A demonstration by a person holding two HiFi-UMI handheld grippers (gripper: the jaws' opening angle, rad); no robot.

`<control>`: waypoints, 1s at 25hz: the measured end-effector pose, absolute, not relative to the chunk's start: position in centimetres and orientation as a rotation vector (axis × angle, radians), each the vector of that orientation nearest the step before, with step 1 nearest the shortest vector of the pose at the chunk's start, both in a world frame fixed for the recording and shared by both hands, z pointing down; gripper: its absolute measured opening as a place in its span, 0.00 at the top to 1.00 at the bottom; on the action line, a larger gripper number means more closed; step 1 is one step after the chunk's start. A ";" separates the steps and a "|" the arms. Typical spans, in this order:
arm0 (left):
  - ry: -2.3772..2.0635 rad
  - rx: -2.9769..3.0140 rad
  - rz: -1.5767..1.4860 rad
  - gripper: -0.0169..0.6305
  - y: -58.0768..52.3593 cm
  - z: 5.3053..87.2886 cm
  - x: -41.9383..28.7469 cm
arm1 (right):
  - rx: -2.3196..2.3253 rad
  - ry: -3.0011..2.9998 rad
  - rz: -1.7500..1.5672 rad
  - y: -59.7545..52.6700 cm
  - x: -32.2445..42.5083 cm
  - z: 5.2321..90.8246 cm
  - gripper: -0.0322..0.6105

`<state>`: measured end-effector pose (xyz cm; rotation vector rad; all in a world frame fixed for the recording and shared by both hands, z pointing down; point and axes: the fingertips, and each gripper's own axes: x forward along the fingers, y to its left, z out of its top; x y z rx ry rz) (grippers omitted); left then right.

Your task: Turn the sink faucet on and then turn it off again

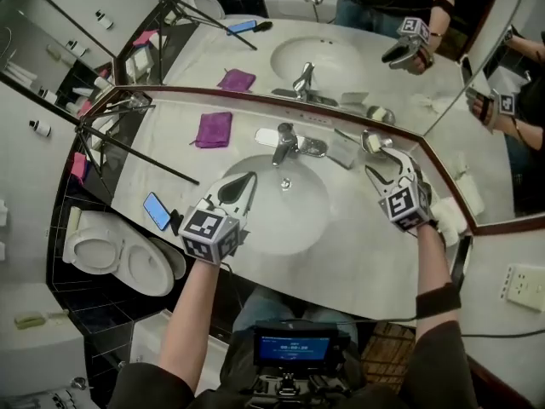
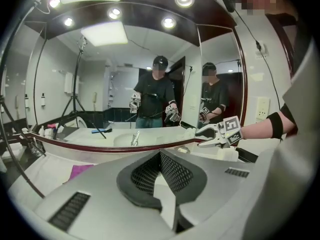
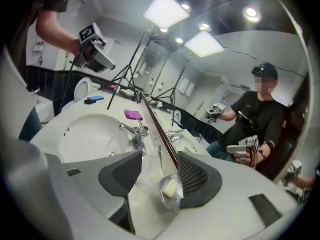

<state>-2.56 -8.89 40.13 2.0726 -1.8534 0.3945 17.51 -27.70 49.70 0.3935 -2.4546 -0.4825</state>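
Reaching both bare forearms forward over a bathroom counter (image 1: 162, 156), one gripper per hand, each pitched slightly downward. Holding the left gripper (image 1: 249, 180) shut and empty, tips poised over the near-left rim of the sink (image 1: 328, 210). Spreading the jaws of the right gripper (image 1: 376, 160) wide near the counter's back-right edge, with a soap dish (image 1: 372, 141) seen between them in the right gripper view, pads not closed on it. Framing the faucet (image 1: 285, 143) at the sink's back rim, hard by the counter's mirror edge: ahead of the left gripper across the basin, off to the left of the right gripper, touched by neither. Flanked by a purple cloth (image 1: 213, 129) toward the back left and a blue phone (image 1: 156, 210) at the near-left edge. Showing only square black-and-white markers on the gripper cubes; screen (image 1: 294, 346) text too small to read.
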 end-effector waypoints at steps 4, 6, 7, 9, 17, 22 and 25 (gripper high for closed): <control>-1.872 2.043 0.406 0.97 -8.1 41.4 -3.1 | 0.195 -2.393 -0.718 -27.1 10.6 53.1 0.54; -1.877 2.043 0.411 0.97 -7.9 41.7 -3.4 | 0.113 -2.352 -0.810 -26.5 7.8 54.2 0.50; -1.883 2.040 0.410 0.97 -7.8 41.9 -3.6 | 0.079 -2.332 -0.850 -26.3 6.6 55.0 0.50; -1.901 2.031 0.405 0.97 -7.8 42.3 -3.9 | 0.021 -2.297 -0.920 -26.2 4.2 56.7 0.50; -1.936 1.988 0.389 0.97 -6.7 43.7 -5.1 | -0.042 -2.224 -1.111 -25.4 -3.1 59.6 0.51; -1.937 1.977 0.384 0.97 -6.9 44.9 -5.5 | -0.093 -2.203 -1.144 -25.2 -6.0 61.1 0.53; -1.943 1.972 0.388 0.97 -6.9 44.8 -6.0 | -0.128 -2.191 -1.173 -25.1 -7.7 61.6 0.56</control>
